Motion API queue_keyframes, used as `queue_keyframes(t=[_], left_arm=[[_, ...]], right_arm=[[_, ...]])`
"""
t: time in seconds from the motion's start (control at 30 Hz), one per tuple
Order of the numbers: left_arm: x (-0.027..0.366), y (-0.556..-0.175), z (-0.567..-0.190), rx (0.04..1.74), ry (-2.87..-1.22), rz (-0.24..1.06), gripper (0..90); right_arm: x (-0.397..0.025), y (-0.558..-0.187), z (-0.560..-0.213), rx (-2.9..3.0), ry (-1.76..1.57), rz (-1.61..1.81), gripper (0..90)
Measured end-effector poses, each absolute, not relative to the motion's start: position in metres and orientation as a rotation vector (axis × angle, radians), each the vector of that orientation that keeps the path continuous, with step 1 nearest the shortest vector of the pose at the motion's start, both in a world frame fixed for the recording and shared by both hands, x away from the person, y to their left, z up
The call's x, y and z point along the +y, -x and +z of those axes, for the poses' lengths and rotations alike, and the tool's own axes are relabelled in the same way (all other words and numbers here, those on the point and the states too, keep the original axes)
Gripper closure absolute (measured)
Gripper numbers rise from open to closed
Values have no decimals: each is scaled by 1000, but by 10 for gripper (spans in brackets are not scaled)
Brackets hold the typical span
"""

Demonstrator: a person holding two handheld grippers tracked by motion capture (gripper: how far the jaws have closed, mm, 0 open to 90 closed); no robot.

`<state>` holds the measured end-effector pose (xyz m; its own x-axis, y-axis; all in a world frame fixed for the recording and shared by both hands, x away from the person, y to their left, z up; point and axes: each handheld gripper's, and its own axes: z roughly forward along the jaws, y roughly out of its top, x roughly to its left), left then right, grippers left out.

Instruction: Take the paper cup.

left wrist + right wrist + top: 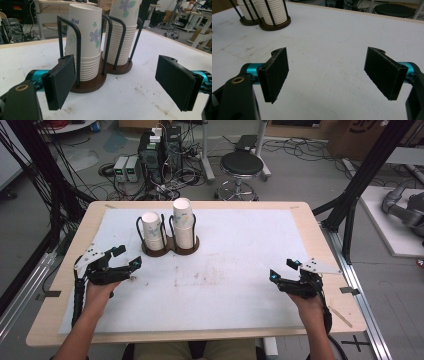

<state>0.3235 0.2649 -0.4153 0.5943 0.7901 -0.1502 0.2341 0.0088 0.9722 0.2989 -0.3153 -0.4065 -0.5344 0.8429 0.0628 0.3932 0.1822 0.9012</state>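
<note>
On white mat, floral paper cups (85, 42) stacked upside-down

Black stool (241, 166) (cables perhaps) behind table (310, 227)

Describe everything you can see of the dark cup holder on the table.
The cup holder has a dark brown, wood-like base of two joined round discs, with thin black wire loops rising around each. It stands upright on the white mat, toward the far left. Each disc carries a stack of upside-down white paper cups with flower prints; the right stack is taller than the left stack. No gripper touches it.
</note>
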Motion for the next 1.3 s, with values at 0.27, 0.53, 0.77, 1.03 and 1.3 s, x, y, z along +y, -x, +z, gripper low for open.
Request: queue_keyframes(t=[0.27, 0.53, 0.77, 1.03, 1.3], left_arm=[[263, -341, -399, 900, -1538, 546, 159], [254, -383, -365, 896, -1567, 561, 158], [242, -421, -353, 926, -1629, 548, 158], [224, -448, -352, 974, -1721, 560, 165], [220, -457, -361, 1046, -1786, 567, 231]], right_arm=[[-318, -297, -407, 2006, -1165, 1325, 203], [-316, -298, -405, 2018, -1151, 1328, 203], [-314, -299, -405, 2022, -1146, 1332, 203], [-316, -299, -406, 2025, -1152, 1335, 203], [-318, -299, -405, 2019, -1151, 1340, 203]])
